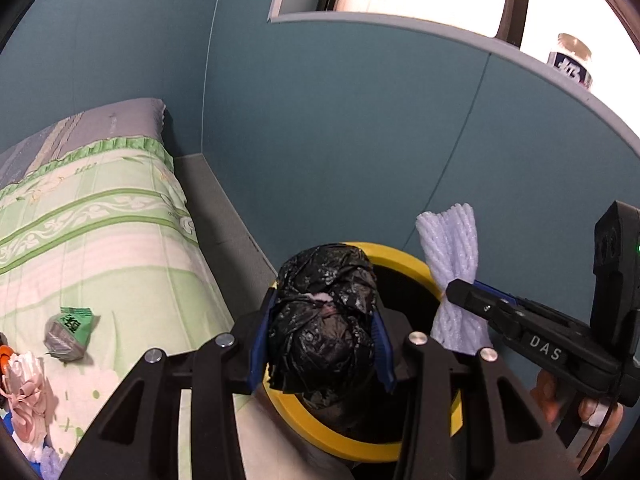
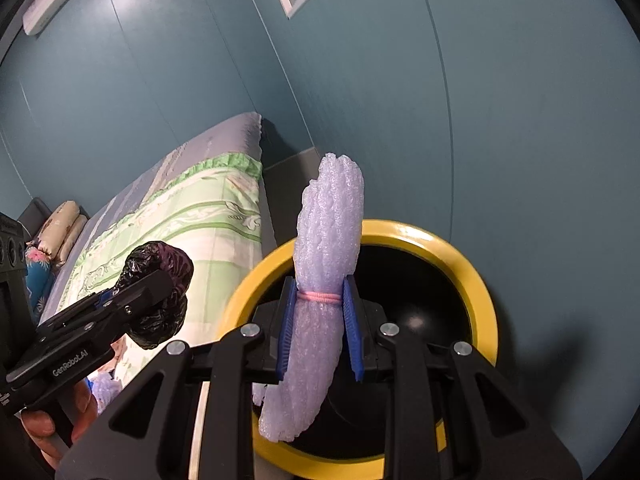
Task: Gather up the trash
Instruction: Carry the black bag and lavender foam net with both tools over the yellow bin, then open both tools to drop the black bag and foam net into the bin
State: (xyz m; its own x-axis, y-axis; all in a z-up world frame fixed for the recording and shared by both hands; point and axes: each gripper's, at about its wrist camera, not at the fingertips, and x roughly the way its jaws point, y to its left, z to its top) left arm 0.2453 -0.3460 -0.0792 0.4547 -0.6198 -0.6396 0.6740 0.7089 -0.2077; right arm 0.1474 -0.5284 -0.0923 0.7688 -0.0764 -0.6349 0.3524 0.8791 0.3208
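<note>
Over the yellow-rimmed bin [image 2: 486, 280] beside the bed [image 1: 104, 216], both of your grippers hang with their loads. You cannot make out what lies in the bin: its inside is dark, and its near rim is cut off behind the gripper frames in both views. Your left gripper [image 1: 320, 344] is clenched on a crumpled black plastic bag wad [image 1: 326, 312], whose bulk hides the bin's left rim; a pale scrap shows in its folds, too small to identify. Your right gripper [image 2: 318, 332] grasps a lilac foam net roll [image 2: 328, 240], bound by a pink rubber band [image 2: 319, 297], standing upright between the blue pads [image 2: 285, 336]. Its lower end sits over the rim's near left edge. The two loads are near each other but apart. A teal wall [image 1: 340, 140] stands close behind the bin, and a grey strip of floor [image 1: 224, 216] separates bin from bed. On the bedspread a green crumpled wrapper [image 1: 70, 332] lies well apart from the bin, and more litter [image 1: 24, 384] is cut off at the frame's left edge. A bottle [image 1: 570, 60] stands on the window ledge [image 1: 440, 34] above, washed out by glare.
</note>
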